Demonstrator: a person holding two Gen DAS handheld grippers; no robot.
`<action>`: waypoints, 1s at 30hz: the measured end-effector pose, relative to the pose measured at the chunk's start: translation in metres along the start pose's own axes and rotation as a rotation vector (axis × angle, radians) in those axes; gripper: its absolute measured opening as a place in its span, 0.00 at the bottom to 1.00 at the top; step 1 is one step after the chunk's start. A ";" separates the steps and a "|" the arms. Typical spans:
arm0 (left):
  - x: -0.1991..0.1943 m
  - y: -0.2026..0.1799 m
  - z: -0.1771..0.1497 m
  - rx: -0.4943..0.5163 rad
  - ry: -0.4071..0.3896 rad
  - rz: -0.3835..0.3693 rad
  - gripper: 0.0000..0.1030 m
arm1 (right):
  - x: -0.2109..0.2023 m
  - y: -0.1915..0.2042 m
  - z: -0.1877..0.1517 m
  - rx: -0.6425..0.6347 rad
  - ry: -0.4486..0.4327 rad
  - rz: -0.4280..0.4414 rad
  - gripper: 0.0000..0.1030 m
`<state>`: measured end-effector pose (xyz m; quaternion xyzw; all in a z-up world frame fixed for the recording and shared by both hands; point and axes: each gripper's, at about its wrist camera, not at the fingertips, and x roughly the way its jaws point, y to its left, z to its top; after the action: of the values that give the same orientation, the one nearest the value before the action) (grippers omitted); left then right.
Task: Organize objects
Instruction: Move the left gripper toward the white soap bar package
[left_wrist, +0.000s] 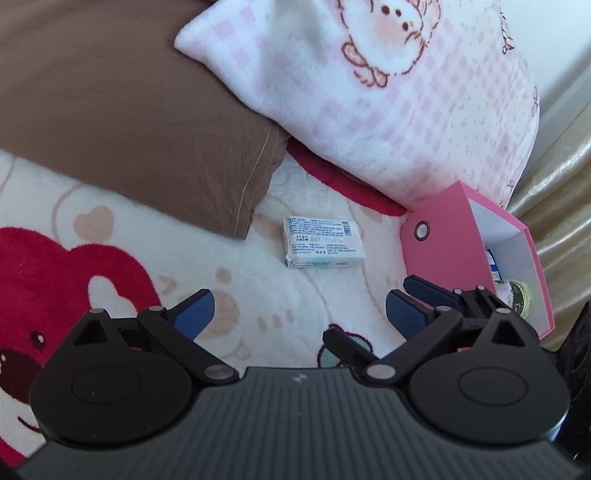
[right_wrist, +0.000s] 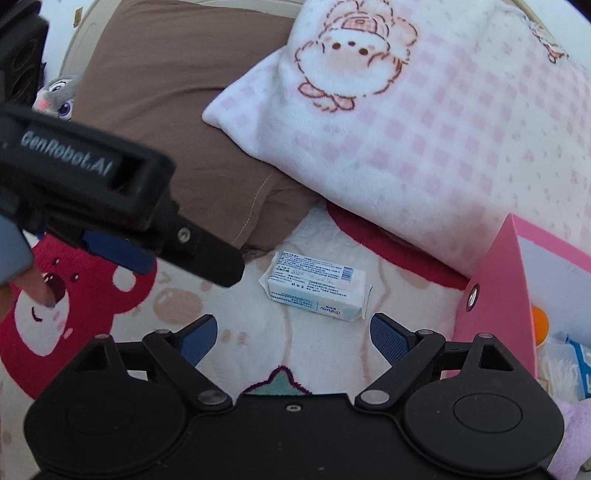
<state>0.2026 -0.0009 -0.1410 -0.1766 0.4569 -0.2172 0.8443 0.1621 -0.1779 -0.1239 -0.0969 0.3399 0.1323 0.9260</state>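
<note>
A white tissue pack (left_wrist: 322, 242) with blue print lies flat on the bed blanket, also in the right wrist view (right_wrist: 318, 291). A pink open box (left_wrist: 476, 254) stands to its right and holds several small items; it shows at the right edge of the right wrist view (right_wrist: 498, 295). My left gripper (left_wrist: 297, 314) is open and empty, a little short of the pack. My right gripper (right_wrist: 293, 334) is open and empty, just in front of the pack. The left gripper also shows from the side in the right wrist view (right_wrist: 159, 254).
A brown pillow (left_wrist: 129, 110) and a pink checked pillow (left_wrist: 388, 92) lie behind the pack. The blanket (left_wrist: 110, 240) has red bear prints. A gold fabric edge (left_wrist: 554, 192) is at far right. A grey plush toy (right_wrist: 59, 92) sits at the left.
</note>
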 end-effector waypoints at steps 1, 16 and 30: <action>0.005 0.003 -0.002 0.012 -0.009 -0.002 0.97 | 0.003 -0.002 -0.002 0.021 -0.003 -0.002 0.90; 0.060 0.009 -0.003 -0.008 -0.115 -0.062 0.41 | 0.061 -0.005 -0.016 -0.003 -0.002 -0.069 0.90; 0.045 0.008 -0.019 -0.029 -0.006 -0.099 0.26 | 0.049 0.010 -0.013 -0.057 0.028 0.038 0.90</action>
<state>0.2102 -0.0200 -0.1857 -0.2117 0.4484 -0.2514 0.8312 0.1866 -0.1628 -0.1664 -0.1185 0.3507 0.1580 0.9154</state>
